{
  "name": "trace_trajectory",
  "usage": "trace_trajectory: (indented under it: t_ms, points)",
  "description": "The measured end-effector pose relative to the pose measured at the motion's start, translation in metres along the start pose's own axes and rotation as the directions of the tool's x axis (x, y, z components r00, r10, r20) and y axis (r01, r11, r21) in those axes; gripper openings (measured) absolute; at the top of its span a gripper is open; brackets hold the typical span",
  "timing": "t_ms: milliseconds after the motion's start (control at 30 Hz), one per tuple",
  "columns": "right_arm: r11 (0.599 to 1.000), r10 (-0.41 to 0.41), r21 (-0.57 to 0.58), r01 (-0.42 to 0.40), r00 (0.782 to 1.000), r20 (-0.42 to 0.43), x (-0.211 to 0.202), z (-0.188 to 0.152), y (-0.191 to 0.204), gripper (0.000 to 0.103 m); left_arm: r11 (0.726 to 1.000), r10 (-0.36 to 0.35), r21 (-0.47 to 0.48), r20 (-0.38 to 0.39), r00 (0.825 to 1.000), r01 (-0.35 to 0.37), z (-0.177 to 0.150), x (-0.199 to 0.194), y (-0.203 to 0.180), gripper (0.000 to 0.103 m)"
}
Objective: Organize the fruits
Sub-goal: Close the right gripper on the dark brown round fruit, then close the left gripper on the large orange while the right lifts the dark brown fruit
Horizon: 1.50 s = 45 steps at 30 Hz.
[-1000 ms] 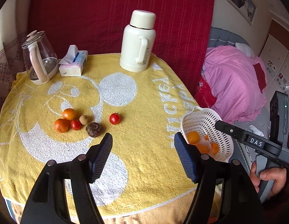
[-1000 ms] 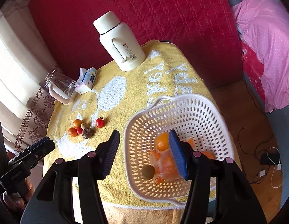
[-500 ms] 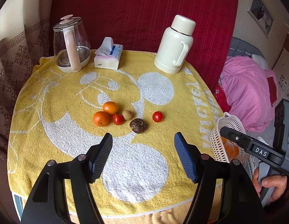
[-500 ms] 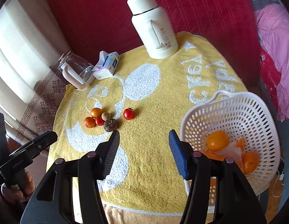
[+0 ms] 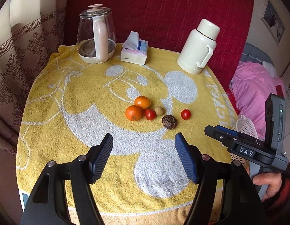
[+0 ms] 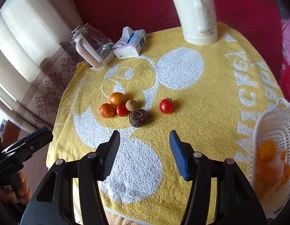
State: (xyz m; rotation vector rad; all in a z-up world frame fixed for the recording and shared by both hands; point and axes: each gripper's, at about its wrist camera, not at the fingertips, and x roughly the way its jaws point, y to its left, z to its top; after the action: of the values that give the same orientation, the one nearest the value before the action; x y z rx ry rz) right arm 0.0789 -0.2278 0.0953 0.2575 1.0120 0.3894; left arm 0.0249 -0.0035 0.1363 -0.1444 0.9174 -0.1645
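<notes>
Since 1.0 s ago both cameras have swung left, away from the basket and onto the fruit cluster. The left gripper (image 5: 144,142) hovers over the near part of the yellow towel (image 5: 85,101), tongs apart, nothing between them. The right gripper (image 6: 144,140) is likewise spread wide and empty; earlier it hung over the white basket (image 6: 266,123), which now sits at the right edge of its view, on the table's right side, holding orange fruit and a clear wrapper.

Fruit lies at mid-towel, just beyond both grippers. Nearest: a dark brown, wrinkled round fruit (image 6: 139,117). Behind it, a tight group: two oranges (image 5: 133,112) (image 5: 142,102), touching; a small red tomato (image 5: 150,114); a small tan fruit (image 5: 159,110) beside it. A second tomato (image 6: 166,106) sits apart to the right, stem on top. Positions on the towel unchanged.

Far edge: glass kettle (image 5: 96,37), tissue pack (image 5: 134,51), cream thermos (image 5: 198,47), all upright.
</notes>
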Motion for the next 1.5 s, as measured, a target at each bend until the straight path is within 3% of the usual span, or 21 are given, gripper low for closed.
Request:
trace_trajectory:
  t_ms: [433,900,1033,1133,1500]
  points:
    - [0.998,-0.036,-0.063,0.030,0.994,-0.103,0.076,0.018,0.021,0.056,0.998,0.033,-0.058,-0.009,0.999,-0.034,-0.008,-0.008,0.043,0.068]
    - [0.990,-0.111,-0.102,0.098,0.985,-0.134,0.115,0.031,0.023,0.056,0.997,0.034,-0.067,-0.039,0.999,-0.037,-0.004,0.002,0.062,0.068]
    - [0.986,-0.134,-0.121,0.118,0.981,-0.137,0.120,0.029,0.025,0.056,0.998,0.026,-0.059,-0.049,0.998,-0.029,-0.002,0.008,0.062,0.068]
    - [0.977,-0.170,-0.151,0.150,0.977,-0.129,0.120,0.028,0.028,0.046,0.998,0.021,-0.051,-0.062,0.998,-0.025,0.002,0.017,0.061,0.068]
    - [0.992,-0.107,-0.072,0.101,0.990,-0.097,0.078,0.016,0.027,0.046,0.999,-0.003,0.036,-0.109,0.994,0.006,0.023,0.072,0.044,0.068]
